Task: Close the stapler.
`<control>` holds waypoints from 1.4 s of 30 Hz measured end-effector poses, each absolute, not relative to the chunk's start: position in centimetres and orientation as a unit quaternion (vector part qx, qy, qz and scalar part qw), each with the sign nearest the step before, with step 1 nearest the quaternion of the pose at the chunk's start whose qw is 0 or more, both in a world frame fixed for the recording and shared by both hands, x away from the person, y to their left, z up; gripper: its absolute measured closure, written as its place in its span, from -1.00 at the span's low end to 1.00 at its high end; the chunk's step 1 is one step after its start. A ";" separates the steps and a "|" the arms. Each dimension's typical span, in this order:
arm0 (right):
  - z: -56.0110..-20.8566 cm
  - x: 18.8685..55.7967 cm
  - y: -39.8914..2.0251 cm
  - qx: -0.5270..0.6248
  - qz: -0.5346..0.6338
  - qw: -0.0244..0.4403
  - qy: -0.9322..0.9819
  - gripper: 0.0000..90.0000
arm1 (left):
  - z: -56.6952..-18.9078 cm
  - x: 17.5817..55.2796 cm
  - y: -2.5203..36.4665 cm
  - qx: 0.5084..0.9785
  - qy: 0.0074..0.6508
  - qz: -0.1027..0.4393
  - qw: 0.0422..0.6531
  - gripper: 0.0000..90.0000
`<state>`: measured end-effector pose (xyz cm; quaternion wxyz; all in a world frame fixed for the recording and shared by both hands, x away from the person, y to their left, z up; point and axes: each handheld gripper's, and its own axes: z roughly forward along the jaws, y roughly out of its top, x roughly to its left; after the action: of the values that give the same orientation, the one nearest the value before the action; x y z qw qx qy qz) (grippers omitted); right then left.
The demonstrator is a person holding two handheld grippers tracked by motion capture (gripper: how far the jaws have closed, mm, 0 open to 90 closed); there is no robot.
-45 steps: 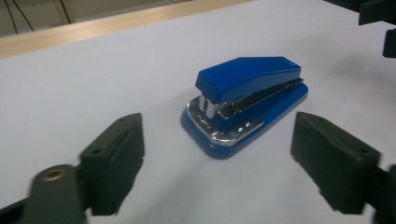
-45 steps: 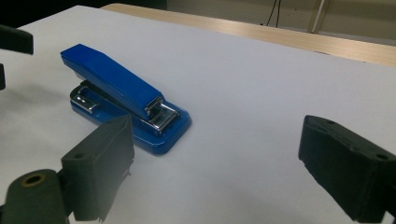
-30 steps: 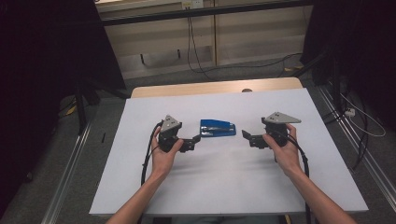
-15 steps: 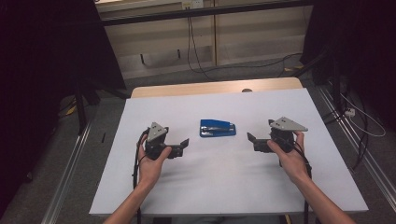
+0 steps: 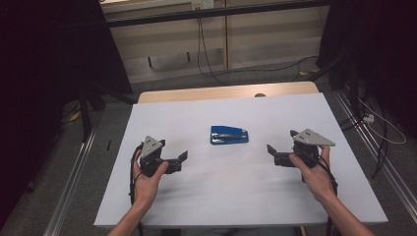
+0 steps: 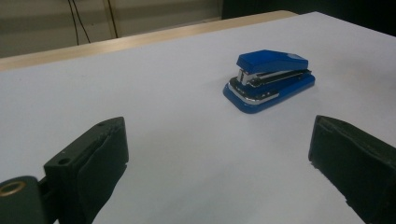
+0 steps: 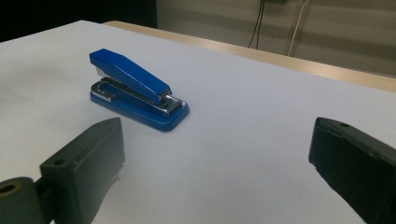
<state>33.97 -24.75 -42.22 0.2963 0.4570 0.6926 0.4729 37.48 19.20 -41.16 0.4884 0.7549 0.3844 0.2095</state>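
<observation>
A blue stapler point(image 5: 229, 134) lies alone in the middle of the white table top point(image 5: 231, 191). My left gripper point(image 5: 181, 161) is held low to its left, jaws open and empty, pointing right toward it. My right gripper point(image 5: 271, 153) is held to the stapler's right, also open and empty, pointing left. In the left gripper view the stapler point(image 6: 270, 80) sits ahead and to the right, between and beyond my wide-apart jaws. In the right gripper view the stapler point(image 7: 138, 90) lies ahead on the left, its hinge end nearer to me.
A strip of bare wood point(image 5: 221, 92) runs along the table's far edge. Cables point(image 5: 209, 54) trail over the floor behind it, and metal rails point(image 5: 74, 167) flank the table on both sides.
Both hands have drawn outward and toward the person, away from the stapler. The left gripper moved left and nearer, the right gripper moved right. The stapler has stayed put.
</observation>
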 end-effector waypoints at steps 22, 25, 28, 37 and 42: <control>-42.1 30.2 -27.2 0.486 0.466 0.328 0.663 -0.94 | -40.9 34.2 22.3 0.744 0.392 0.239 0.485 -0.90; -42.0 29.7 -27.1 0.485 0.469 0.330 0.660 -0.94 | -41.0 33.6 22.6 0.744 0.392 0.239 0.486 -0.90; -42.0 29.1 -27.1 0.487 0.466 0.329 0.662 -0.94 | -41.0 33.1 23.0 0.740 0.395 0.241 0.489 -0.90; -43.1 27.8 -27.5 0.503 0.466 0.323 0.652 -0.94 | -41.4 32.1 23.6 0.735 0.404 0.229 0.494 -0.90; -43.5 27.5 -27.4 0.504 0.460 0.322 0.656 -0.94 | -41.8 31.6 23.7 0.742 0.396 0.234 0.488 -0.90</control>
<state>27.47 -27.40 -43.50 0.3219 0.5042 0.6561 0.4601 31.64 23.73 -41.76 0.4882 0.7416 0.3964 0.2335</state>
